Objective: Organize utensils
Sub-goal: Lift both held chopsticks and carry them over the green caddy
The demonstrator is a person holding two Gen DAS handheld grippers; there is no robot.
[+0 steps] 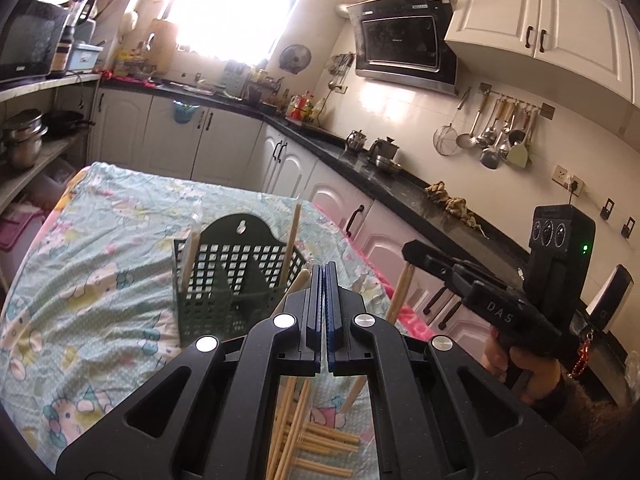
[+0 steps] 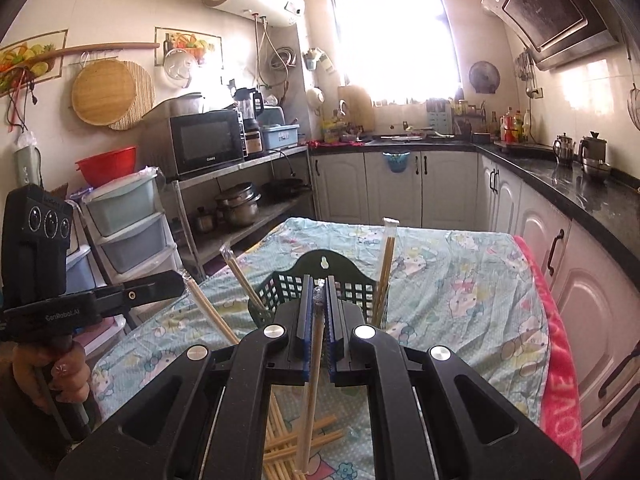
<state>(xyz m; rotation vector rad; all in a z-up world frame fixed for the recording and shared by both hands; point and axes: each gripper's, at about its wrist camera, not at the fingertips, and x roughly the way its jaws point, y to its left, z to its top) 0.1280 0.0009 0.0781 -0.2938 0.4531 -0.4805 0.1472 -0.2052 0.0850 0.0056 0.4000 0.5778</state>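
A dark green lattice utensil basket [image 1: 236, 280] stands on the cloth-covered table and holds wrapped chopstick pairs [image 1: 291, 240]. My left gripper [image 1: 324, 276] is shut on a wrapped chopstick pair [image 1: 294, 284] just right of the basket; in the right wrist view the pair [image 2: 212, 312] slants from it. My right gripper [image 2: 319, 292] is shut on another wrapped chopstick pair [image 2: 310, 396] in front of the basket [image 2: 320, 276]. It appears in the left wrist view [image 1: 412, 252] with its chopsticks [image 1: 400, 292]. Loose chopsticks [image 2: 296, 444] lie in a pile beneath both grippers.
The table cloth [image 2: 460, 280] has a pink towel [image 2: 560, 380] along its right edge. White cabinets and a black counter [image 2: 580, 188] run to the right and behind. A metal shelf with pots [image 2: 240, 208] and plastic drawers [image 2: 128, 220] stand to the left.
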